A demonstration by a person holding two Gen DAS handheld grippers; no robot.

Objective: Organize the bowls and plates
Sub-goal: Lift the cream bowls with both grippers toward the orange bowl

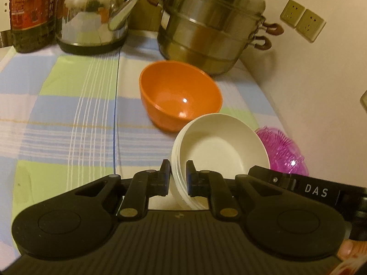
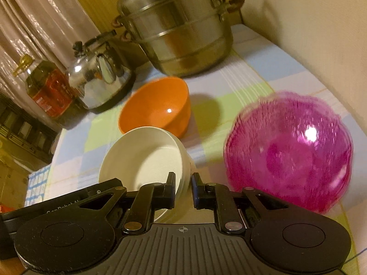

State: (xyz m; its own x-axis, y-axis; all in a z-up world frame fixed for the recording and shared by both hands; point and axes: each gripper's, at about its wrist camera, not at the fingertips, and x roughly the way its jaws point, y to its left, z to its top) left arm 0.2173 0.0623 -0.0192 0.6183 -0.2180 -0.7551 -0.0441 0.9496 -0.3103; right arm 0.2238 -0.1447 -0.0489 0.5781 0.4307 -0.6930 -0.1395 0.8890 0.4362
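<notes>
My left hand-held gripper (image 1: 178, 176) was closed nearly all the way, its two black fingers pinching the near rim of a stack of shallow cream-white plastic bowls (image 1: 220, 146), one finger inside the rim and one outside. My right hand-held gripper (image 2: 183, 189) was likewise almost closed, and it clamped the opposite rim of the same stack of shallow cream-white plastic bowls (image 2: 144, 158), so that I held the stack from both sides. In both wrist views the stack sat tilted, its hollow turned towards the cameras, with the layered rims showing at the edge where each pair of fingers bit.

Just beyond the stack, ahead of both hand-held grippers, a round orange plastic bowl (image 1: 180, 96) stood on the tabletop (image 1: 68, 105), which was covered with a checked cloth of pale blue, green and white. To the right of my right hand-held gripper, close by, lay a translucent pink ribbed plastic bowl (image 2: 289, 153), blurred in that view; from the left wrist only its edge peeped out behind the cream stack.

Farther ahead, at the back of the tabletop, stood a tall tiered stainless-steel steamer pot (image 1: 213, 25) with brown handles. To its left was a shiny stainless-steel kettle (image 1: 94, 16), and farther left a dark bottle with a red label (image 1: 32, 11). On the wall to the right of the pot were two beige wall sockets (image 1: 302, 20).
</notes>
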